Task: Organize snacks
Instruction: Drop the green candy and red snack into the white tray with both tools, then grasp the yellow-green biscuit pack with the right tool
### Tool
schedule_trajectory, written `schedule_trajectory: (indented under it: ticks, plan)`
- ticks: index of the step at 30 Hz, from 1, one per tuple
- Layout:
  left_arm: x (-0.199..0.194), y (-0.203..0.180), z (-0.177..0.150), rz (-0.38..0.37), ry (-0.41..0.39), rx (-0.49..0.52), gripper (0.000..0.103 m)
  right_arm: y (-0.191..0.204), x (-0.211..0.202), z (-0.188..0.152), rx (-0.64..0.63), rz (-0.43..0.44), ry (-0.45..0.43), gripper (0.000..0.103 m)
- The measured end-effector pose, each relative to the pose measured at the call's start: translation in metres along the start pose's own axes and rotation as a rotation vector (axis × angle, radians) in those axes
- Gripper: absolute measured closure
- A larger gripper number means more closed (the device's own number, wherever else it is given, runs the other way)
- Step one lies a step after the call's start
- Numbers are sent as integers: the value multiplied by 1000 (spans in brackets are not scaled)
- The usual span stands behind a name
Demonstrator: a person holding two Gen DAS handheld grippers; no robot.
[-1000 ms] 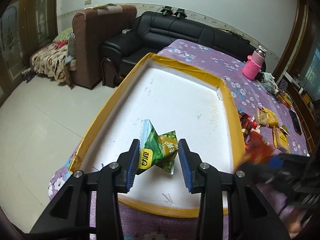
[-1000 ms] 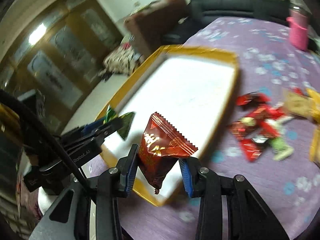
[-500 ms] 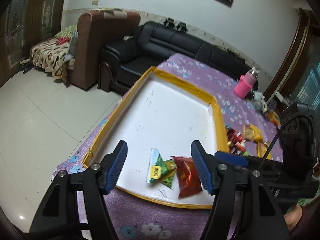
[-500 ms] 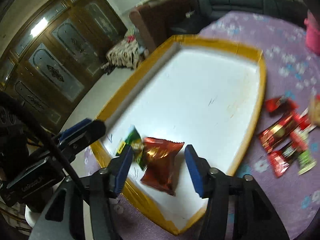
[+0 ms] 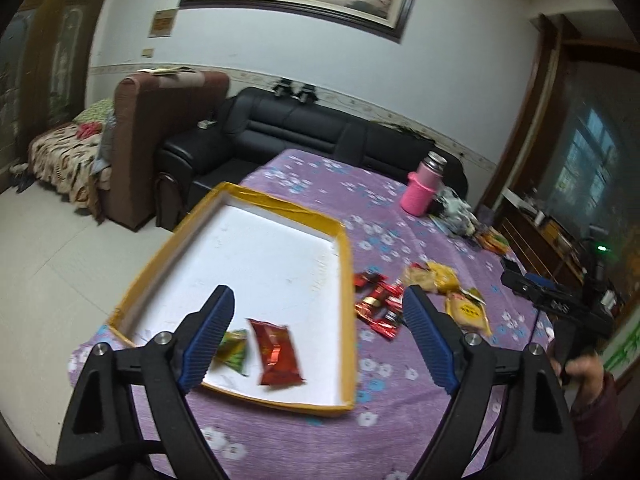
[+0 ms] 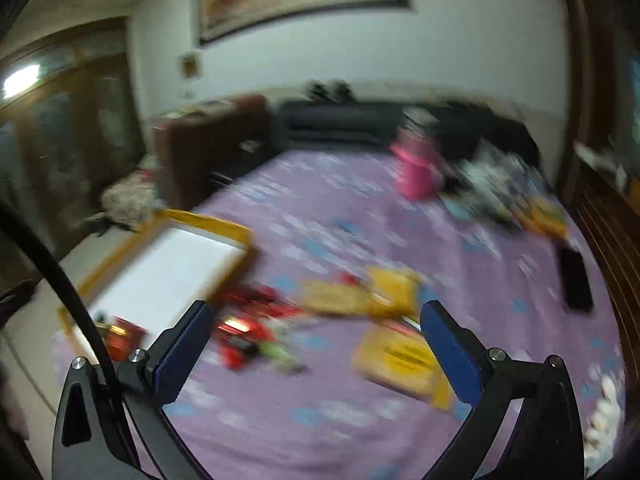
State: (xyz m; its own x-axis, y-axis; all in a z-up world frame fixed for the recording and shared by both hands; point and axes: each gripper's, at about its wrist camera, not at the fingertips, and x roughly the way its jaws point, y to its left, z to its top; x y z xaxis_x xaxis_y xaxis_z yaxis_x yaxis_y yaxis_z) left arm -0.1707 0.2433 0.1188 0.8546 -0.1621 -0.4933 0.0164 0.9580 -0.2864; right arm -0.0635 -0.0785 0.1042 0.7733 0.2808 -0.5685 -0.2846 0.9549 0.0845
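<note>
A white tray with a yellow rim [image 5: 347,288] lies on the purple floral tablecloth. In its near corner lie a green snack packet [image 5: 234,350] and a red snack packet [image 5: 276,354]. My left gripper [image 5: 316,332] is open and empty, raised above the tray's near end. My right gripper [image 6: 316,340] is open and empty, above the loose snacks; its view is blurred. Red packets [image 5: 378,306] [image 6: 244,328] and yellow packets [image 5: 466,310] [image 6: 400,356] lie on the cloth right of the tray [image 6: 168,268].
A pink bottle [image 5: 422,192] [image 6: 414,172] stands at the table's far side beside clutter. A black phone [image 6: 576,280] lies at the right. A black sofa [image 5: 320,132] and a brown armchair [image 5: 160,136] stand beyond the table.
Both grippers let go of their packets in the tray, opened wide and pulled back. The right gripper swung right, over the loose snacks.
</note>
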Motion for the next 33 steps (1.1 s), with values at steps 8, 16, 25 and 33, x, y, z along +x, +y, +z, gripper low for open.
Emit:
schedule_trajectory:
  ticks: [8,16,25,33]
  plan:
    - [17,-26,-11,-11,71,30,17,-81,67,-14,155,-4,153,9]
    - [29,-30,-15,6,120,19,17,-91,106,-12,205,-89,210,15]
    - [38,-45,-19,-8,144,41,17,-96,97,-23,214,-1,235,98]
    - [49,-54,-25,-29,179,46,17,-98,54,-39,179,153,200,71]
